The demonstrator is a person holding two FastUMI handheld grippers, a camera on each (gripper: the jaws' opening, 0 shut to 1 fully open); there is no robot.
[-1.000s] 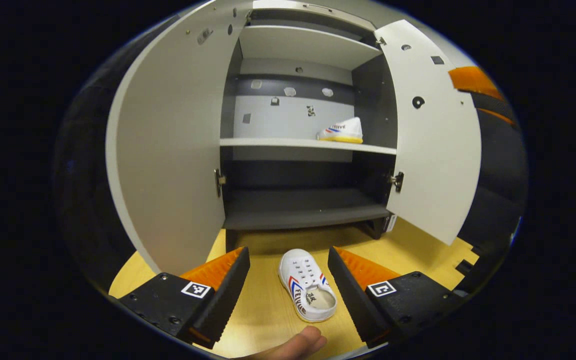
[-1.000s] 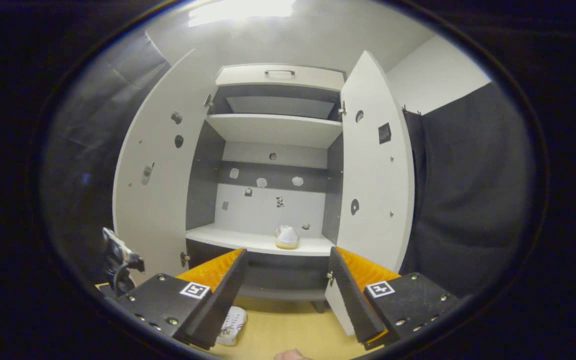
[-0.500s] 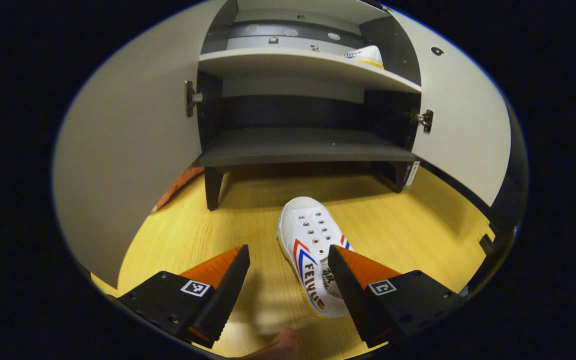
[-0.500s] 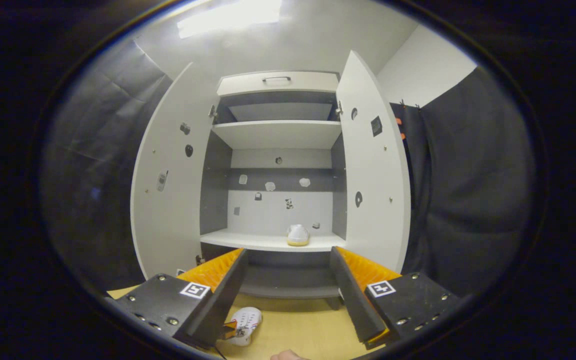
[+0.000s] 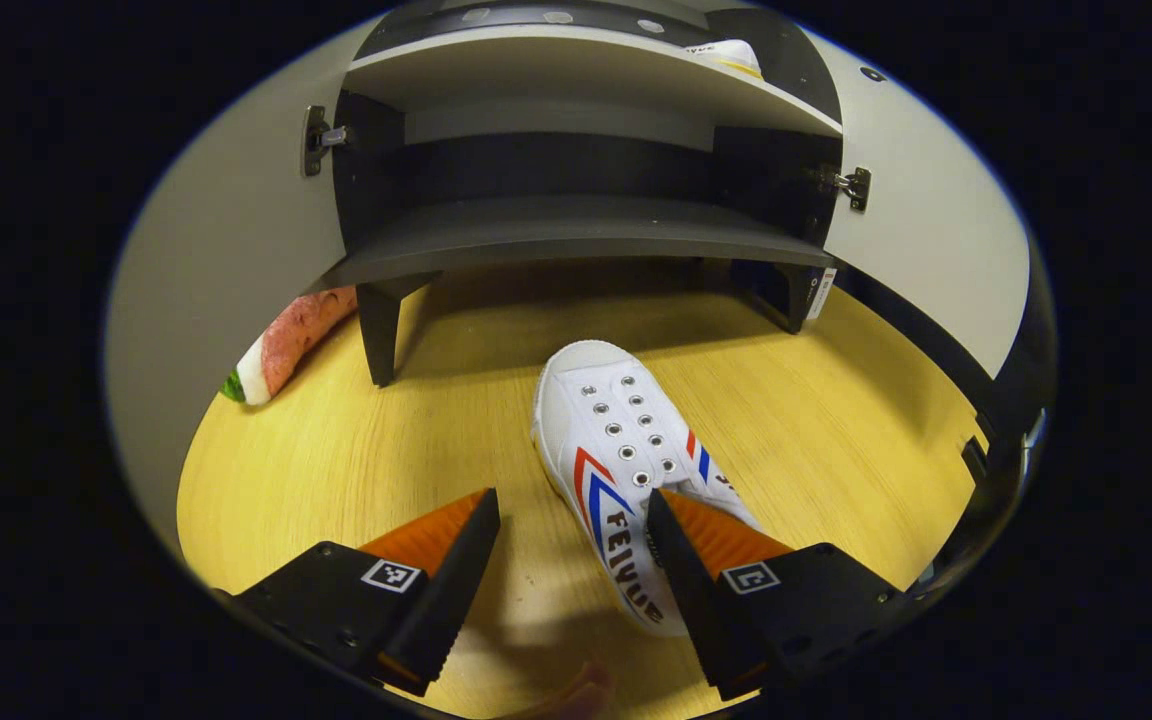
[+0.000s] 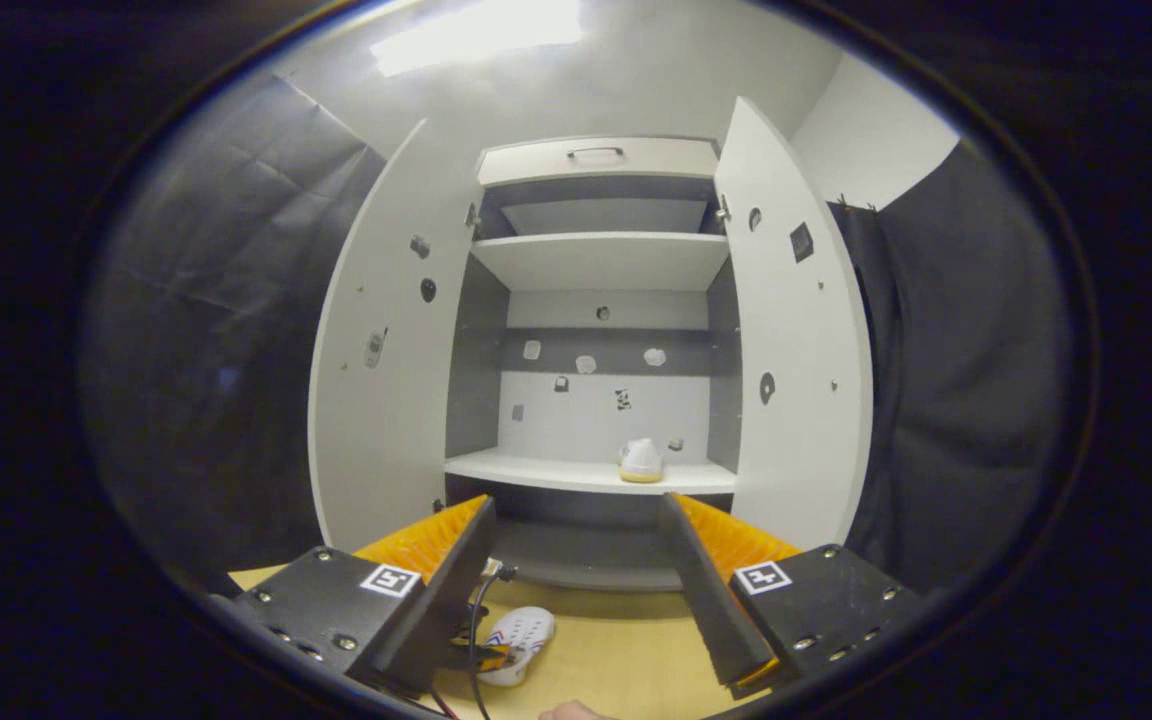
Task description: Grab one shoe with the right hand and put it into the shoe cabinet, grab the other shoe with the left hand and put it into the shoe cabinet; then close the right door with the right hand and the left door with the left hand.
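On the wooden floor, a white canvas shoe lies.

A watermelon-slice toy lies on the wooden floor near its left edge. Black cloth hangs behind.

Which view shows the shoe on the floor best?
The left gripper view: the floor shoe lies large and whole-topped, partly behind one finger of the left claw. In the right gripper view it is small, low and partly hidden.
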